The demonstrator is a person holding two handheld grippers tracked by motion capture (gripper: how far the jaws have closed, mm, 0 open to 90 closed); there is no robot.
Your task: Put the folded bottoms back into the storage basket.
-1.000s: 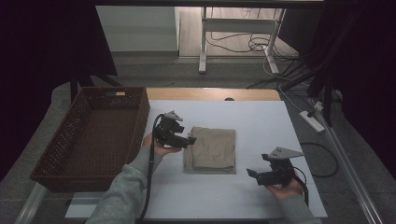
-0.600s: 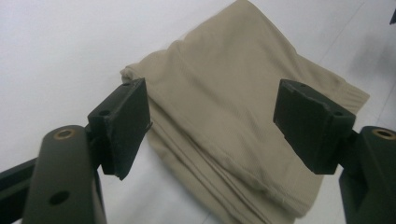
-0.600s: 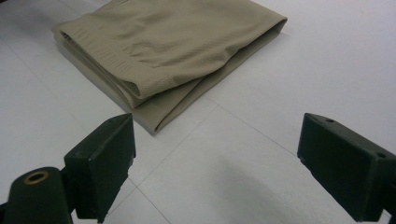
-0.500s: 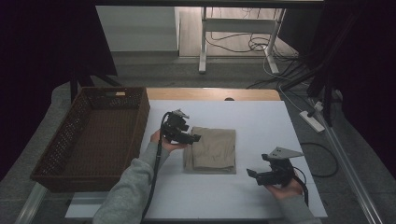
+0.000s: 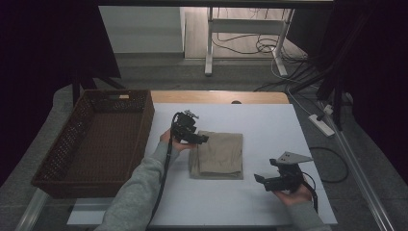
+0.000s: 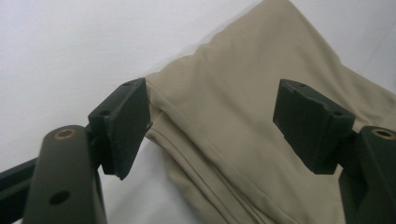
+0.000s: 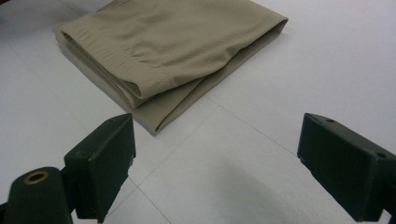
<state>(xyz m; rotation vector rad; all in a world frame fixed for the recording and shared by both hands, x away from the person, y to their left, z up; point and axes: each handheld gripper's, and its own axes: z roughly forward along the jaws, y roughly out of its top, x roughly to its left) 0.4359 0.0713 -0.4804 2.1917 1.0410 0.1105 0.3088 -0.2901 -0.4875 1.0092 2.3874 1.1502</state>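
Cloth (image 5: 219, 155), soft, tan and folded square, lies on your white table (image 5: 269, 125). Your left gripper (image 6: 212, 123) gapes over its corner; your right gripper (image 7: 217, 161) gapes nearby. Woven brown basket (image 5: 96, 139) sits left.

A lab is showing here: cables (image 5: 250, 45) are trailing across the bare floor under a desk frame (image 5: 240, 33). A power strip (image 5: 323, 124) is lying beside the white table (image 5: 269, 120).
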